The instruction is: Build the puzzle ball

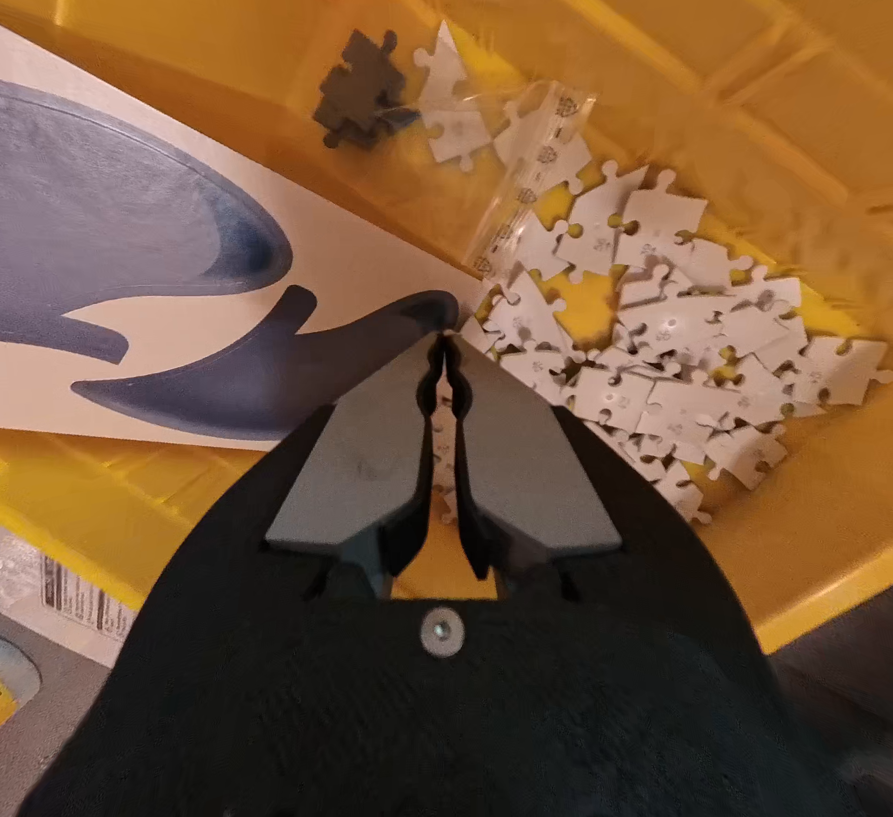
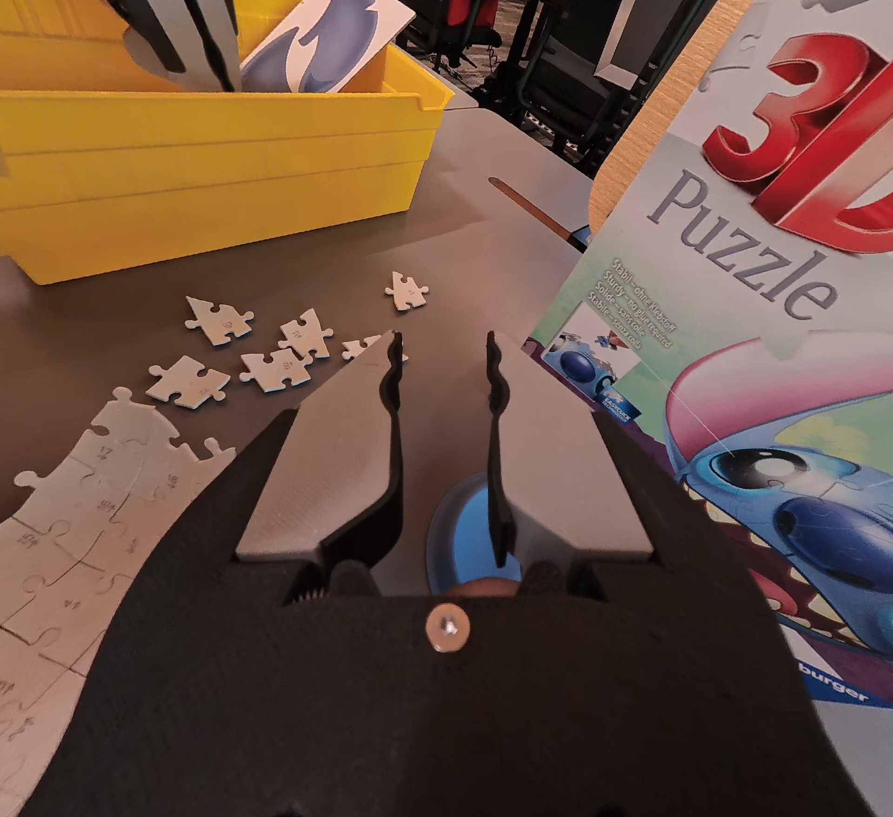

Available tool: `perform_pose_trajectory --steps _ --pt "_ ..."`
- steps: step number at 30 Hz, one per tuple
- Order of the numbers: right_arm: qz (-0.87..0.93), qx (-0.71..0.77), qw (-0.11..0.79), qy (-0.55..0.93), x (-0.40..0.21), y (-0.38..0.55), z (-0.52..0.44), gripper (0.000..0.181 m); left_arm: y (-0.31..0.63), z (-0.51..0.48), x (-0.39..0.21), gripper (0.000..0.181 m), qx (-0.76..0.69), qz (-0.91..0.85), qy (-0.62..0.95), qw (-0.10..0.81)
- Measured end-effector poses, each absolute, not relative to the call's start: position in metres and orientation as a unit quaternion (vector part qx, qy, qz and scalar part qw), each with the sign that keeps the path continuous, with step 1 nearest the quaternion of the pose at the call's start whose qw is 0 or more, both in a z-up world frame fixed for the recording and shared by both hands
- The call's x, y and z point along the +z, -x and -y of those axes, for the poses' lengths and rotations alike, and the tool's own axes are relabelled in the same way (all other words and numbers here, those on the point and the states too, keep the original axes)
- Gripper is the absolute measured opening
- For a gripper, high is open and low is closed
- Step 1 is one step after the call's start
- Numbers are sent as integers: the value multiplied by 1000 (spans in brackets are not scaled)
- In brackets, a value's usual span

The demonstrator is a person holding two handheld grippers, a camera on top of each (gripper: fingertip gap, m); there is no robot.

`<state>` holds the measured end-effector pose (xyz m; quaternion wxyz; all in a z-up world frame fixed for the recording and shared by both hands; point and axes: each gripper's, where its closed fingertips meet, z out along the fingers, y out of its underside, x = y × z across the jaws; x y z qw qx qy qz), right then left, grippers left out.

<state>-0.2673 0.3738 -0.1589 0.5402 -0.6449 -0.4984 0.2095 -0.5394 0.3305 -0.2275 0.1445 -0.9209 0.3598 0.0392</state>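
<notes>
My left gripper (image 1: 444, 340) is shut with its tips together, inside the yellow bin (image 1: 725, 566), at the near edge of a heap of white face-down puzzle pieces (image 1: 676, 349). I see nothing held between its tips. It also shows in the right wrist view (image 2: 212, 69), reaching down into the bin (image 2: 217, 175). My right gripper (image 2: 442, 344) is open and empty above the grey table (image 2: 473, 223). A joined curved section of pieces (image 2: 72, 528) lies at the lower left. Several loose pieces (image 2: 285, 368) lie just beyond my left finger.
A white card with blue shapes (image 1: 121, 238) leans in the bin, also visible in the right wrist view (image 2: 328, 30). A dark piece (image 1: 362, 93) and a clear bag (image 1: 536, 175) lie in the bin. The puzzle box (image 2: 749, 310) stands at right. A blue dish (image 2: 464, 533) sits under my right gripper. The tips of one gripper are about 30 cm away from the tips of the other.
</notes>
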Motion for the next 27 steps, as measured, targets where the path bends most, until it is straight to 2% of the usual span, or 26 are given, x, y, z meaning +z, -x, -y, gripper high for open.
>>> perform_pose_trajectory --steps 5,10,18,27 --pt "497 211 542 644 -158 267 -374 31 544 -316 -242 0 45 -371 923 91" --pt "499 210 541 643 -157 267 -373 31 533 -290 -245 0 -12 -386 921 45" --pt "499 210 542 643 -157 267 -372 32 550 -328 -209 0 23 -330 930 162" --pt "500 209 542 642 -157 267 -372 31 534 -306 -246 0 40 -360 928 88"
